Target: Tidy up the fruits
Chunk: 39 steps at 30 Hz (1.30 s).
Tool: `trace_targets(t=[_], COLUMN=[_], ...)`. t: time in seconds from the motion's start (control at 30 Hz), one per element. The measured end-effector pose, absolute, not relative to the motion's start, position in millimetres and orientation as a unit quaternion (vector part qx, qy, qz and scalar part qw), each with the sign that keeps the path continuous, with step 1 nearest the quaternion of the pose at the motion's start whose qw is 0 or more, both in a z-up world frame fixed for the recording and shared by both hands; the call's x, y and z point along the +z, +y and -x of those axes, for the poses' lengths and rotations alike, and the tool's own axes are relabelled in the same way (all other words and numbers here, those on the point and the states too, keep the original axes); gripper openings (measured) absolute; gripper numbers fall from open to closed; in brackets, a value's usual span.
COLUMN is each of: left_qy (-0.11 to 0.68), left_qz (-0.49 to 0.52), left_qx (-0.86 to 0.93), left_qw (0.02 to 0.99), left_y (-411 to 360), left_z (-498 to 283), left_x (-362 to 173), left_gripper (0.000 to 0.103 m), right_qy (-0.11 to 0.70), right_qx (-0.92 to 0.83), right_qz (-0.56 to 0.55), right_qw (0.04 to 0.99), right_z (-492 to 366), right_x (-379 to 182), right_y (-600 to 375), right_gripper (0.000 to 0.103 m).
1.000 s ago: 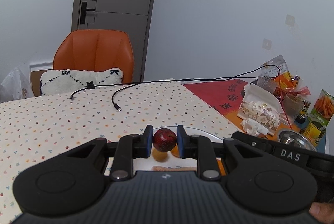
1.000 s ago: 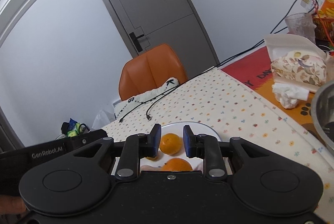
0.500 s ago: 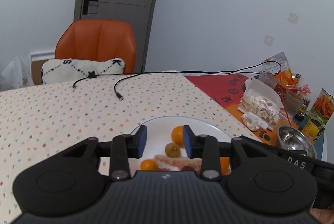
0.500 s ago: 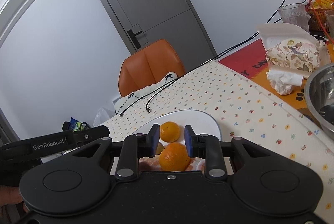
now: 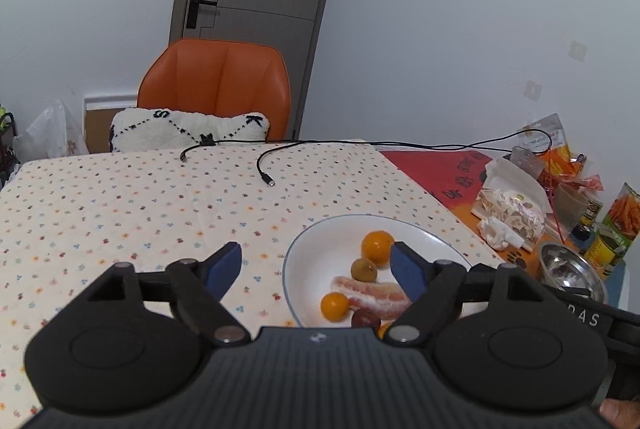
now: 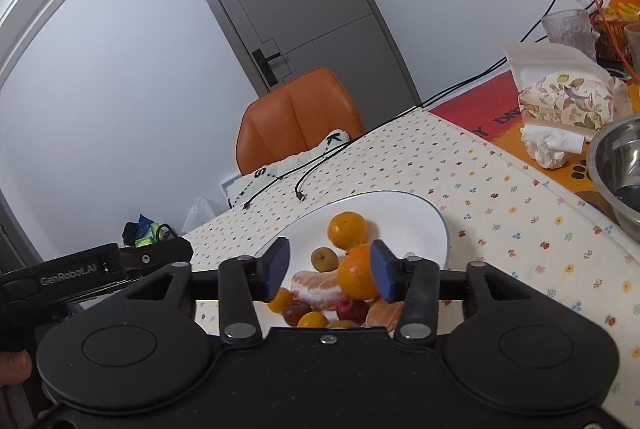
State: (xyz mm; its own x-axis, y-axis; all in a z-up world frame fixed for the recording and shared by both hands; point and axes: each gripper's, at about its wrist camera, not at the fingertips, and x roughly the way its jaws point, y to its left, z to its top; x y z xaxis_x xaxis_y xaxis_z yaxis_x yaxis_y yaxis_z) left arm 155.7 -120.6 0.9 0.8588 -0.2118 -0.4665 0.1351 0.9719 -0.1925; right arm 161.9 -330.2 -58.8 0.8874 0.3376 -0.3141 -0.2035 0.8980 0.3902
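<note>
A white plate (image 5: 320, 257) on the dotted tablecloth holds the fruit. On it lie an orange (image 5: 378, 247), a green-brown fruit (image 5: 364, 269), a pomelo segment (image 5: 372, 293), a small orange (image 5: 335, 306) and a dark red fruit (image 5: 366, 319). My left gripper (image 5: 316, 265) hangs open and holds nothing over the plate's near left rim. My right gripper (image 6: 329, 271) is open above the same plate (image 6: 420, 213). A large orange (image 6: 357, 277) rests on the pile beside its right pad. Another orange (image 6: 347, 230) lies behind.
A steel bowl (image 6: 620, 165) stands right of the plate, with a tissue pack (image 6: 564, 101) and snack packets (image 5: 624, 209) behind it. Black cables (image 5: 264, 169) cross the far table. An orange chair (image 5: 216, 85) with a white pillow (image 5: 188, 129) stands at the far edge.
My left gripper opened and the dark red fruit now lies on the plate. My right gripper opened wide too, and its orange sank onto the fruit pile.
</note>
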Motion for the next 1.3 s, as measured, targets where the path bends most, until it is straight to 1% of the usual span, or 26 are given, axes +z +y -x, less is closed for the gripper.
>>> trace_targets(t=[0.13, 0.2, 0.23, 0.3, 0.37, 0.43, 0.47, 0.5, 0.57, 1.07, 1.3], left_qy=[0.251, 0.251, 0.252, 0.255, 0.257, 0.261, 0.263, 0.265, 0.268, 0.275, 0.278], left_qz=[0.081, 0.084, 0.086, 0.089, 0.088, 0.086, 0.086, 0.088, 0.093, 0.088, 0.083], left_qx=[-0.092, -0.092, -0.091, -0.085, -0.079, -0.071, -0.068, -0.064, -0.058, -0.040, -0.031], left_qw=[0.960, 0.960, 0.960, 0.959, 0.959, 0.959, 0.959, 0.958, 0.957, 0.956, 0.956], left_y=[-114.4, -110.2, -108.0, -103.2, -98.8, -93.9, -91.3, -88.1, -80.7, -48.1, -37.3], left_z=[-144.0, -137.9, -135.2, -129.4, -123.0, -116.5, -113.1, -109.9, -103.5, -56.9, -41.8], left_x=[2.4, 3.3, 3.4, 3.3, 2.7, 2.7, 2.8, 3.1, 3.4, 18.4, 26.3], left_gripper=[0.082, 0.083, 0.084, 0.089, 0.092, 0.093, 0.093, 0.093, 0.093, 0.093, 0.093], right_qy=[0.189, 0.187, 0.185, 0.182, 0.179, 0.179, 0.179, 0.179, 0.180, 0.203, 0.209], right_qx=[0.145, 0.144, 0.143, 0.143, 0.144, 0.145, 0.145, 0.144, 0.146, 0.164, 0.175], right_qz=[-0.170, -0.165, -0.161, -0.153, -0.146, -0.139, -0.136, -0.134, -0.127, -0.081, -0.081], right_qw=[0.956, 0.958, 0.959, 0.961, 0.962, 0.963, 0.964, 0.964, 0.964, 0.962, 0.959], right_z=[-151.9, -146.6, -143.5, -138.1, -132.6, -127.9, -125.7, -122.7, -118.8, -81.5, -68.0], right_x=[-53.7, -50.5, -48.8, -45.2, -41.7, -38.6, -37.1, -35.5, -32.7, -14.3, -5.0], right_y=[-325.9, -323.3, -321.8, -318.5, -315.5, -312.2, -310.6, -308.9, -305.1, -274.0, -271.9], right_gripper=[0.052, 0.062, 0.065, 0.074, 0.079, 0.088, 0.096, 0.100, 0.103, 0.103, 0.103])
